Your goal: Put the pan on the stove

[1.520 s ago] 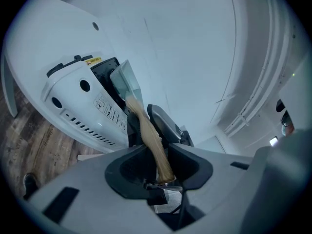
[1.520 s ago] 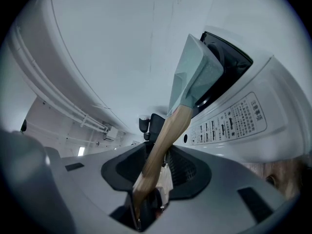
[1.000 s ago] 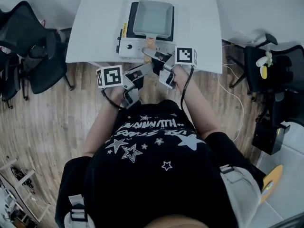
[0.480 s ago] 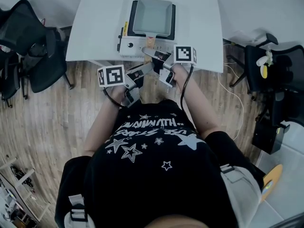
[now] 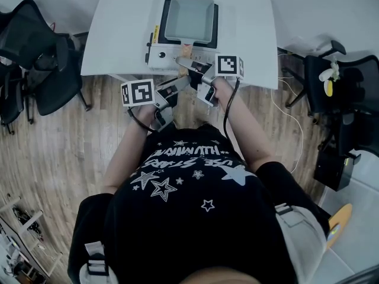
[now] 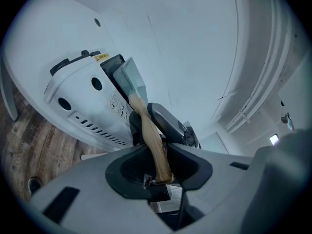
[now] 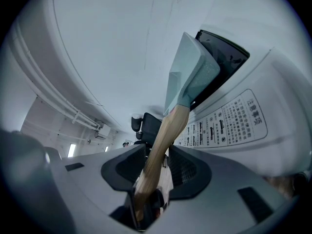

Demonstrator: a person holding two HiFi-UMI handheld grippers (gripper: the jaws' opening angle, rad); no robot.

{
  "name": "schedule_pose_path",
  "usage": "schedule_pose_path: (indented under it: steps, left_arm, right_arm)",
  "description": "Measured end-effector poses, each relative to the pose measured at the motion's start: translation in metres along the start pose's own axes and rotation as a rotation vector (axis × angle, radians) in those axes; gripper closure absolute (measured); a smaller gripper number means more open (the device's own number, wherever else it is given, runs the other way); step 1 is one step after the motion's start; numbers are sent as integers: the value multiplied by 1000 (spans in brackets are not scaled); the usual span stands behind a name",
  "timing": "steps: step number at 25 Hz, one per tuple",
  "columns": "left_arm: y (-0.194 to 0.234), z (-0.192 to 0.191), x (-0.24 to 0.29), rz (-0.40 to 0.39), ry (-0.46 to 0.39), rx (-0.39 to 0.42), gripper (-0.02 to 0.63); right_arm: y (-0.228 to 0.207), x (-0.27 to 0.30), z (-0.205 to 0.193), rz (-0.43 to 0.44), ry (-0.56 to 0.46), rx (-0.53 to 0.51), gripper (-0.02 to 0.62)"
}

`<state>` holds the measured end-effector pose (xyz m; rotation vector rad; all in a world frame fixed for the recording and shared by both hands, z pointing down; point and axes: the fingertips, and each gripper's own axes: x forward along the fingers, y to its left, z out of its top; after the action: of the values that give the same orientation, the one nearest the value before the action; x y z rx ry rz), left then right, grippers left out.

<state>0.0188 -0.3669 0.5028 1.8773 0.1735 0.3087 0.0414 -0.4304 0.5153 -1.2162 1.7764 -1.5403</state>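
Grey square metal pan point(image 5: 189, 18), light wooden handle point(image 6: 146, 126): left hand-held gripper point(image 6: 158, 155) and right hand-held gripper point(image 7: 155, 167) both clamp the handle, over white black-topped stove point(image 5: 155, 56). Step, as judged: final placement; next calls for settling it flat, then release.

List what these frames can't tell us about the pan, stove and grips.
- Whether the pan sits flat on the stove: in the head view the pan's own body covers the contact, and both gripper views show only its wall.
- The print on the stove's front: too small in the head view, fine lines blurred in the right gripper view.
- Pads of the left hand-held gripper and right hand-held gripper on the handle: gripper bodies cover them in the head view.
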Motion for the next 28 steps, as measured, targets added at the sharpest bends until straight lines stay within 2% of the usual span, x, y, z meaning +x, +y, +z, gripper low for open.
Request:
schedule_pose_path:
  steps: [10,14,19,24,28]
  left_arm:
    - [0,-1,1,10,5,2,480]
    - [-3,-2,1,-8,6,-3,472]
    - [-3,-2,2,-10,1,-12,433]
    - [-8,3,0,-6,-35,-7,370]
    - [-7,7,-3,14,-64,-3,345]
  right_arm:
    - [2,-1,0,-8,-9,-4,449]
    - [0,-2,2,-4,-27,13,425]
    - [-1,-3,1,12,-28,30,379]
    - [1,-4,-4,18,-10,34,365]
    - [3,-6,-6,22,1,30,364]
